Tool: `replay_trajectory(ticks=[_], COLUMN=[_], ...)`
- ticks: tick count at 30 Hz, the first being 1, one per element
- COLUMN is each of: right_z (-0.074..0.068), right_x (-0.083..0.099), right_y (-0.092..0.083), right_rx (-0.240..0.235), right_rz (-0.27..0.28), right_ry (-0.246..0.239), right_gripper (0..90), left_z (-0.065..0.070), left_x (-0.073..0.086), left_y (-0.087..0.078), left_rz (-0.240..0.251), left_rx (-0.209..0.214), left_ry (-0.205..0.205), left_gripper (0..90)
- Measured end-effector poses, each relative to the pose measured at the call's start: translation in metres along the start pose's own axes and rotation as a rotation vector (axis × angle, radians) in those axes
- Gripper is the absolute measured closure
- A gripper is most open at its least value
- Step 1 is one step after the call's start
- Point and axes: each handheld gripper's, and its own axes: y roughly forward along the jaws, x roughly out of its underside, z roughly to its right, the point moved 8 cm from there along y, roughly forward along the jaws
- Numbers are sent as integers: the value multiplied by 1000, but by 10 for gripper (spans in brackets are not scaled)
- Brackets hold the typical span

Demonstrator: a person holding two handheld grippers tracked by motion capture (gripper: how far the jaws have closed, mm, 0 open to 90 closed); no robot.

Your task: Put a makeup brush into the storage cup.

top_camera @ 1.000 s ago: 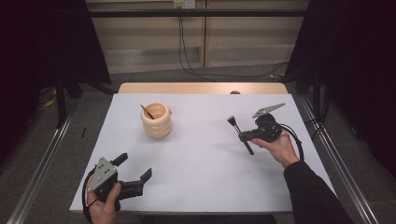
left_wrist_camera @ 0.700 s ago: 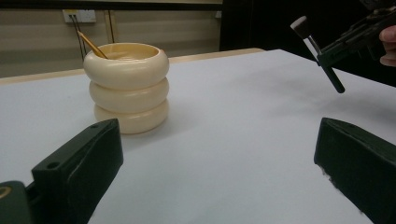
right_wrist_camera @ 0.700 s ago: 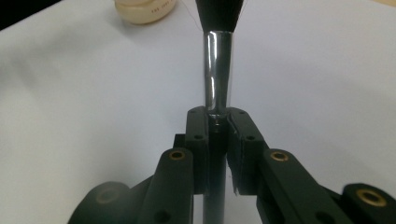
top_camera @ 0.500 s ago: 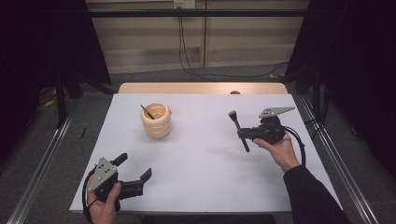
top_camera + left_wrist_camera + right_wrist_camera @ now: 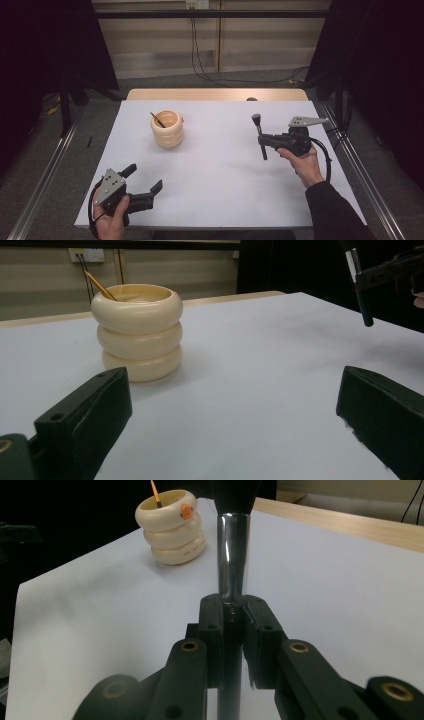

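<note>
A makeup brush (image 5: 260, 136) is clenched between the jaws of the right gripper (image 5: 263, 140), which is held above the right side of the white table (image 5: 220, 190). In the right gripper view the brush's shiny metal collar (image 5: 233, 555) is seen rising straight from the closed jaws, with the dark bristles at the top. So the pick-up is judged done: the brush is lifted clear of the table and is carried in the air.

The cream ringed holder (image 5: 168, 129) stands on the far left part of the table, well apart from the brush. A thin wooden stick (image 5: 158, 119) is already leaning inside it. What is left, as it is judged, is for the brush to be carried across to the holder and set into it.

The left gripper (image 5: 146, 183) is rested at the near left corner, its jaws spread wide with nothing between them.
</note>
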Motion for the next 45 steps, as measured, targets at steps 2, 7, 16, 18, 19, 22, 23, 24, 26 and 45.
replay_trajectory(ticks=[2, 7, 16, 18, 19, 22, 23, 24, 26, 45], right_z=[-2, -3, -8, -11, -14, -19, -21, -22, -25, -49], right_x=[-1, -2, -5, -7, -8, -9, -10, -10, -11, -15], right_y=[-2, -3, -5, -6, -6, -6, -5, -5, -5, 2], right_rx=[1, -4, -15, -26, -32, -40, -44, -50, -58, -125], right_rz=[17, 42, 86, 104, 107, 111, 110, 112, 116, 128], right_ry=[-3, -6, -27, -24, -25, -38, -45, -52, -46, -70], right_gripper=[790, 790, 790, 790, 790, 790, 790, 790, 790, 790], left_z=[0, 0, 1, 1, 2, 3, 3, 3, 4, 13], left_x=[0, 0, -3, -3, -3, -4, -5, -5, -5, -15], left_y=[0, 0, 0, 0, 0, 0, 0, 0, 1, 11], left_rz=[1, 1, 11, 9, 10, 15, 16, 15, 16, 47], left_rx=[0, 0, -5, -2, -1, 2, 2, 2, -1, 34], left_ry=[1, 0, -9, -8, -7, -10, -10, -9, -7, -40], left_gripper=[13, 13, 13, 12, 13, 13, 12, 12, 12, 12])
